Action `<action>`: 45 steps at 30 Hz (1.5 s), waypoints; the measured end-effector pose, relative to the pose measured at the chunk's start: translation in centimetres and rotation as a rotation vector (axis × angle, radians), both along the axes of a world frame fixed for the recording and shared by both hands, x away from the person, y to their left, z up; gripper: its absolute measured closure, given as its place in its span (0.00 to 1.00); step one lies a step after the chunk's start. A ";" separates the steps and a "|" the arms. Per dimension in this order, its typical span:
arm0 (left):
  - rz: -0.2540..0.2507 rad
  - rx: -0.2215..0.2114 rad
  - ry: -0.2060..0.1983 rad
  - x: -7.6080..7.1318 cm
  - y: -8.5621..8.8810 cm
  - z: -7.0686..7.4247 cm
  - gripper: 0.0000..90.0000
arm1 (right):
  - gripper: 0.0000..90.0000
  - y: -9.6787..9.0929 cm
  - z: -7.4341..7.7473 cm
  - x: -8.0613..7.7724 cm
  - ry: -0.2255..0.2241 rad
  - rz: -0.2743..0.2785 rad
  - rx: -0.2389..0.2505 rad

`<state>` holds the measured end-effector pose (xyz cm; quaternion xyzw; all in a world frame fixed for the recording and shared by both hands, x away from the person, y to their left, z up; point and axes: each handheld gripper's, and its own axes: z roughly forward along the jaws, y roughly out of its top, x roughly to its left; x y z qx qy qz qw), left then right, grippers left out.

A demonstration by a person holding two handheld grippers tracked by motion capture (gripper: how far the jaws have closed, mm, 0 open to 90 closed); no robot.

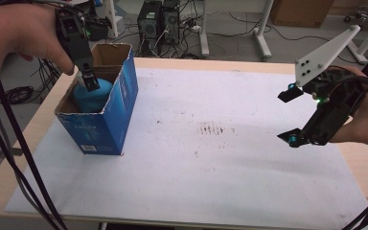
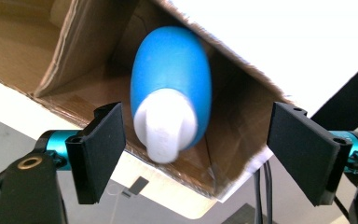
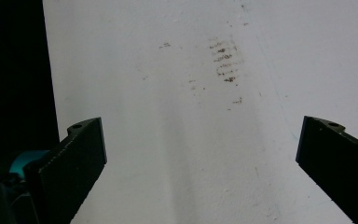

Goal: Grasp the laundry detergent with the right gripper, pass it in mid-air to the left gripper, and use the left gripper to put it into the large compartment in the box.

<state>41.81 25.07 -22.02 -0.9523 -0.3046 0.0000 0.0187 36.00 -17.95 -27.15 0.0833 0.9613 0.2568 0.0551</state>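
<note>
Blue bottle (image 2: 171, 74) inside cardboard box (image 2: 81, 51)

No text, brand or number can be read in any of the pictures. In the high view the blue cardboard box (image 1: 106, 108) carries pale printing on its near side and a small white label low on that face, but both are too small and blurred to make out. The blue bottle (image 2: 171, 77) with the white cap inside it shows a plain surface with no lettering.
</note>
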 end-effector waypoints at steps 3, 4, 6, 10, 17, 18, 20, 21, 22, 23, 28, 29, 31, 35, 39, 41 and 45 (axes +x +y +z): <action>-0.037 0.004 -0.017 -0.6 -1.1 1.1 0.19 | 0.01 0.0 0.2 0.0 0.007 0.010 -0.035; -0.053 0.004 -0.016 -0.8 -1.4 1.4 0.18 | 0.01 0.1 0.3 0.1 0.007 0.017 -0.041; -0.076 -0.002 -0.018 -1.2 -2.2 1.8 0.18 | 0.01 0.2 0.6 0.2 0.005 0.025 -0.054; -0.133 -0.011 -0.019 -1.9 -3.8 2.4 0.18 | 0.01 0.3 1.0 0.4 0.011 0.036 -0.082; -0.250 -0.032 -0.005 -3.2 -7.0 2.6 0.14 | 0.01 0.3 1.8 1.1 0.028 0.053 -0.158; -0.262 -0.039 -0.004 -3.4 -7.3 2.6 0.13 | 0.01 0.3 1.8 1.2 0.031 0.059 -0.168; -0.291 -0.049 -0.004 -3.6 -8.0 2.5 0.12 | 0.01 0.2 1.7 1.2 0.043 0.051 -0.198; -0.297 -0.052 0.003 -3.7 -8.2 2.4 0.12 | 0.01 0.2 1.6 1.3 0.047 0.063 -0.205; -0.315 -0.054 0.003 -3.7 -8.5 2.3 0.11 | 0.01 0.2 1.5 1.3 0.055 0.057 -0.218; -0.319 -0.057 0.005 -3.8 -8.7 2.1 0.11 | 0.01 0.1 1.4 1.3 0.059 0.058 -0.231; -0.353 -0.068 0.015 -3.8 -9.7 1.5 0.09 | 0.01 -0.2 0.6 1.6 0.087 0.053 -0.290; -0.359 -0.071 0.015 -3.8 -9.9 1.3 0.08 | 0.01 -0.3 0.5 1.7 0.089 0.054 -0.298; -0.366 -0.075 0.015 -3.8 -10.2 1.0 0.07 | 0.01 -0.4 0.3 1.9 0.100 0.053 -0.310; -0.380 -0.066 0.018 -3.5 -11.0 0.0 0.05 | 0.01 -0.4 0.0 2.1 0.104 0.057 -0.336; -0.388 -0.062 0.027 -3.1 -11.6 -0.7 0.02 | 0.01 -0.3 -0.1 2.4 0.106 0.066 -0.352; -0.389 -0.064 0.030 -3.0 -11.9 -1.0 0.02 | 0.01 -0.4 -0.3 2.5 0.107 0.062 -0.363; -0.401 -0.069 0.036 -2.8 -12.4 -1.3 0.02 | 0.01 -0.5 -0.4 2.6 0.111 0.059 -0.360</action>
